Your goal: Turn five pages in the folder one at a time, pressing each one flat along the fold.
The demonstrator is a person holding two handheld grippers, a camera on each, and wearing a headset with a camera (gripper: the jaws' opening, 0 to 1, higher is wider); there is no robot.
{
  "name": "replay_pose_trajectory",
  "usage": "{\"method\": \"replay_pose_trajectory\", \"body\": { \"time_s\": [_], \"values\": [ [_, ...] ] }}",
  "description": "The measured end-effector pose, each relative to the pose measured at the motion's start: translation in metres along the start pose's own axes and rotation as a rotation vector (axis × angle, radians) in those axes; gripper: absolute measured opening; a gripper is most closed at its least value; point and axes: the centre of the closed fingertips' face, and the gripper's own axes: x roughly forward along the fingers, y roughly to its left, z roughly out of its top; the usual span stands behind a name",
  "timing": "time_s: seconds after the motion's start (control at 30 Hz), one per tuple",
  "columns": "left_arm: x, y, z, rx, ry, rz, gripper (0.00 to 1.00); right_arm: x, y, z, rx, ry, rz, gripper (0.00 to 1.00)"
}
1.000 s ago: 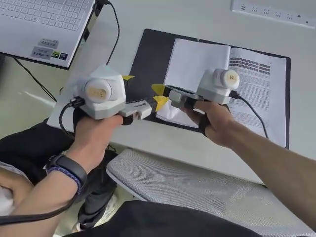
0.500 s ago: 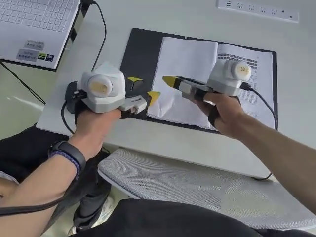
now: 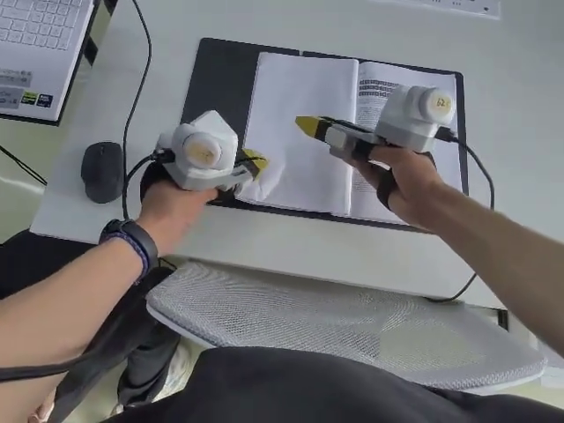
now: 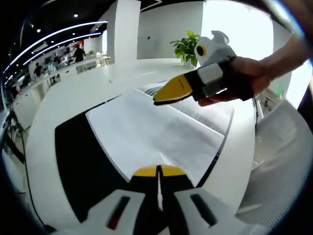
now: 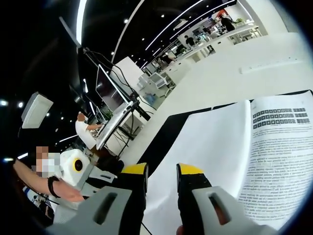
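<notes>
A black folder (image 3: 220, 70) lies open on the white table. Its left side bears a blank white page (image 3: 300, 115), its right side a printed page (image 3: 401, 88). My left gripper (image 3: 253, 162) is shut, its yellow tips at the blank page's near left corner, which curls up a little. In the left gripper view the shut tips (image 4: 159, 171) meet the page's (image 4: 146, 132) near edge; whether they pinch it I cannot tell. My right gripper (image 3: 308, 126) hovers over the blank page near the fold, and its jaws (image 5: 161, 171) stand apart with nothing between them. It also shows in the left gripper view (image 4: 168, 93).
A laptop (image 3: 35, 44) sits at the far left corner, with a black mouse (image 3: 103, 167) and a cable (image 3: 141, 79) beside the folder. A power strip (image 3: 449, 7) lies at the back. A mesh chair seat (image 3: 352, 317) is below the table's near edge.
The turned page has come over and now lies on the left side. The right gripper let go of its corner and rose above it. The left gripper moved in onto the page's near corner.
</notes>
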Motion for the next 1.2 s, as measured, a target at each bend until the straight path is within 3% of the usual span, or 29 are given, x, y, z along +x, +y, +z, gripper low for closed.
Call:
{"method": "replay_pose_trajectory", "body": {
  "time_s": [0.07, 0.1, 0.13, 0.17, 0.2, 0.27, 0.5, 0.73, 1.0, 1.03, 1.2],
  "values": [
    [0.003, -0.003, -0.012, 0.046, 0.049, -0.013, 0.00, -0.001, -0.003, -0.001, -0.003, 0.005, -0.002, 0.21],
    [0.005, -0.002, -0.026, 0.100, 0.105, 0.000, 0.00, -0.001, -0.005, -0.002, -0.005, 0.010, -0.002, 0.21],
    [0.005, -0.002, -0.027, 0.099, 0.105, 0.006, 0.00, -0.002, -0.006, -0.003, -0.010, 0.014, -0.003, 0.20],
    [0.003, 0.000, -0.019, 0.051, 0.041, 0.016, 0.00, -0.002, -0.008, -0.004, -0.021, 0.021, -0.005, 0.20],
    [0.002, 0.000, -0.017, 0.021, 0.022, 0.008, 0.00, -0.003, -0.010, -0.005, -0.035, 0.029, -0.004, 0.19],
    [0.001, 0.002, -0.017, 0.018, 0.005, 0.003, 0.00, -0.004, -0.015, -0.006, -0.048, 0.037, -0.005, 0.18],
    [0.002, 0.002, -0.016, 0.022, 0.009, 0.010, 0.00, -0.007, -0.034, -0.007, -0.129, 0.081, 0.011, 0.10],
    [0.004, 0.004, -0.018, 0.008, 0.005, 0.006, 0.00, -0.010, -0.053, -0.007, -0.253, 0.143, 0.075, 0.04],
    [0.006, 0.005, -0.019, 0.009, 0.009, 0.005, 0.00, -0.006, -0.080, -0.007, -0.223, 0.146, 0.088, 0.00],
    [0.006, 0.006, -0.020, 0.008, 0.009, 0.005, 0.00, -0.005, -0.074, -0.002, -0.180, 0.110, 0.132, 0.00],
    [0.007, 0.006, -0.020, 0.003, 0.008, 0.002, 0.00, 0.001, -0.091, 0.012, -0.142, 0.071, 0.099, 0.00]
  ]
}}
